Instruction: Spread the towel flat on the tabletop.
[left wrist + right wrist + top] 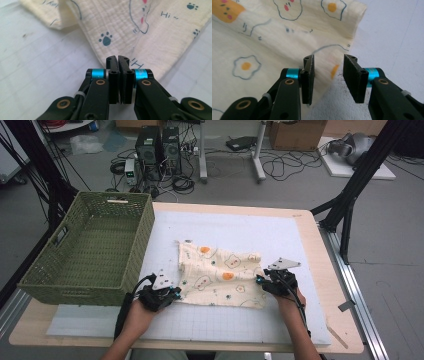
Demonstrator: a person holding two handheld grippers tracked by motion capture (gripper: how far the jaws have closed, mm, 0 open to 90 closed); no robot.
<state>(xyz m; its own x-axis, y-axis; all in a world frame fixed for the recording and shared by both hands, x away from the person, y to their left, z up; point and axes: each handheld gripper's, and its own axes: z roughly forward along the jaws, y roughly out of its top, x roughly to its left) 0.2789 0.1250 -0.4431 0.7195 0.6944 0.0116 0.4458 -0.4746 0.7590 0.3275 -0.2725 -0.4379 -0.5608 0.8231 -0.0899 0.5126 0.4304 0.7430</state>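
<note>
Just cloth [222, 275] between left gripper [172, 293], right gripper [260, 281]

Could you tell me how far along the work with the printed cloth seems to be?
Early. The cloth lies partly folded on the mat. In hand: the left gripper is shut at its near corner; the right gripper is open at the other edge. The green basket is empty.

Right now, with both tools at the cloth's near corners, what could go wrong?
1. The left tool is shut at the corner of the printed cloth, but whether fabric is pinched is unclear; a lift could leave that corner on the mat.
2. The right tool is open, with the cloth edge between its jaws ungripped; lifting now may raise one side only and bunch the cloth.
3. The green basket stands beside the left tool; a swing could bump it.
</note>
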